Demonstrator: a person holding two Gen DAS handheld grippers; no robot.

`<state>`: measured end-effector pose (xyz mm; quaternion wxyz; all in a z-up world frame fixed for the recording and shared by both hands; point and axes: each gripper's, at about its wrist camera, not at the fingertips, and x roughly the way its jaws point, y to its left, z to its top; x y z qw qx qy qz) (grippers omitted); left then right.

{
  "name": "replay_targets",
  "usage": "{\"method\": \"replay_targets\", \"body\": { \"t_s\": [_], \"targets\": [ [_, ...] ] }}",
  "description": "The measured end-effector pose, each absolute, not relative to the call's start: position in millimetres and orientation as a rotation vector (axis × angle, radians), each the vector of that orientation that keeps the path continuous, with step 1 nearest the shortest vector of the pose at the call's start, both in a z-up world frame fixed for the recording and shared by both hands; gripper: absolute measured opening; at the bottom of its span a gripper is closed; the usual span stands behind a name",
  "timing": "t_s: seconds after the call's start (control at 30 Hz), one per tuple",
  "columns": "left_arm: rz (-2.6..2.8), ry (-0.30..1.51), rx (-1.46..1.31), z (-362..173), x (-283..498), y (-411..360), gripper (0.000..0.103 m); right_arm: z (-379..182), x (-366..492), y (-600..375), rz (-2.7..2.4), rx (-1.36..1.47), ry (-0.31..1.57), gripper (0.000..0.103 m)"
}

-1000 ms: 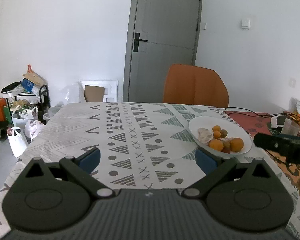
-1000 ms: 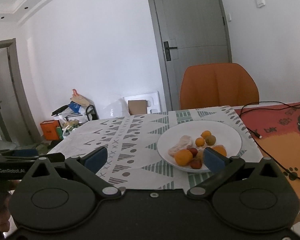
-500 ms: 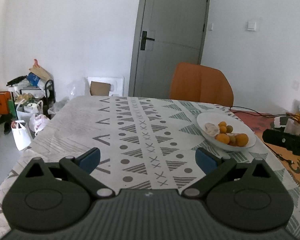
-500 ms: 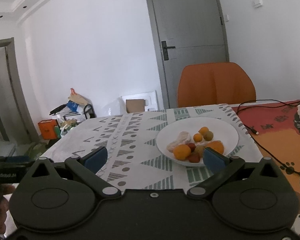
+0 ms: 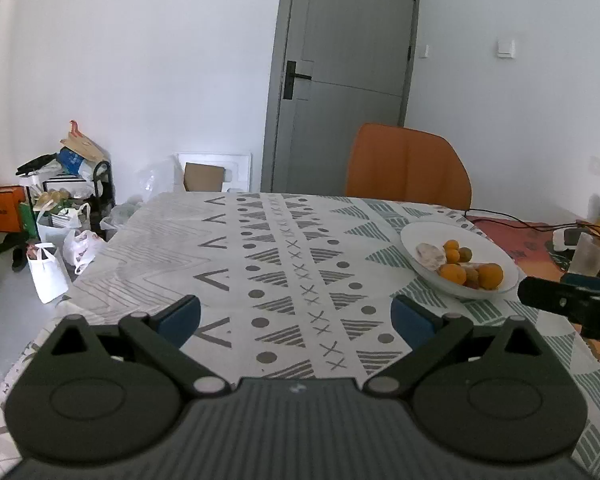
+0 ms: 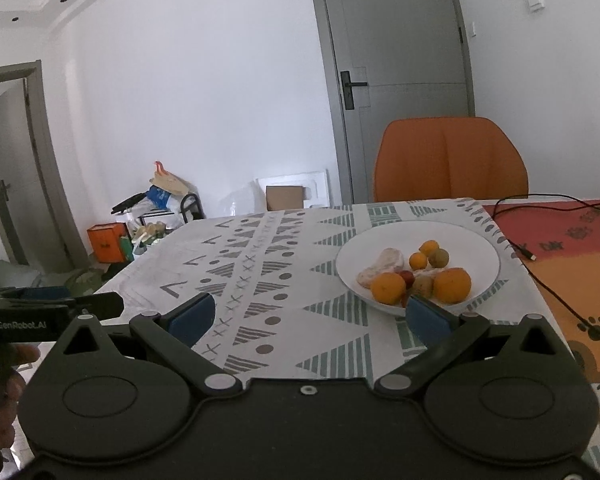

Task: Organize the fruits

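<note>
A white plate (image 6: pixel 476 248) on the patterned tablecloth holds several fruits: two large oranges (image 6: pixel 388 288), two small oranges (image 6: pixel 418 260), small green and red fruits and a pale lumpy piece (image 6: pixel 384 264). The plate also shows at the right in the left wrist view (image 5: pixel 496 256). My right gripper (image 6: pixel 306 316) is open and empty, its right finger just in front of the plate's near rim. My left gripper (image 5: pixel 296 316) is open and empty over the tablecloth, left of the plate.
An orange chair (image 6: pixel 450 160) stands behind the table's far edge. A red and orange mat with a black cable (image 6: pixel 556 292) lies right of the plate. A clear cup (image 5: pixel 588 256) stands at the far right. Bags and boxes (image 5: pixel 56 208) clutter the floor at left.
Both grippers have pulled back and risen a little, so the plate looks slightly farther away. Both stay open and empty.
</note>
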<state>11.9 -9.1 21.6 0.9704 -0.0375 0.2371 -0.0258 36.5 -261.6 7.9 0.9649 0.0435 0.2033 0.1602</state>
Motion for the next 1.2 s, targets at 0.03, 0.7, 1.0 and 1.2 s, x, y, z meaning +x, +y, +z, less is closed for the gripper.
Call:
{"method": "replay_targets", "body": {
  "t_s": [0.03, 0.7, 1.0, 1.2],
  "targets": [
    [-0.052, 0.48, -0.076, 22, 12, -9, 0.101, 8, 37, -261, 0.325, 0.088, 0.41, 0.103],
    [-0.05, 0.495, -0.088, 23, 14, -9, 0.101, 6, 38, -262, 0.325, 0.089, 0.419, 0.103],
    [-0.04, 0.491, -0.082, 20, 12, -9, 0.101, 0, 40, -260, 0.324, 0.083, 0.434, 0.103],
    [-0.04, 0.5, -0.075, 19, 13, -10, 0.101, -2, 42, -260, 0.321, 0.08, 0.443, 0.103]
  ]
}}
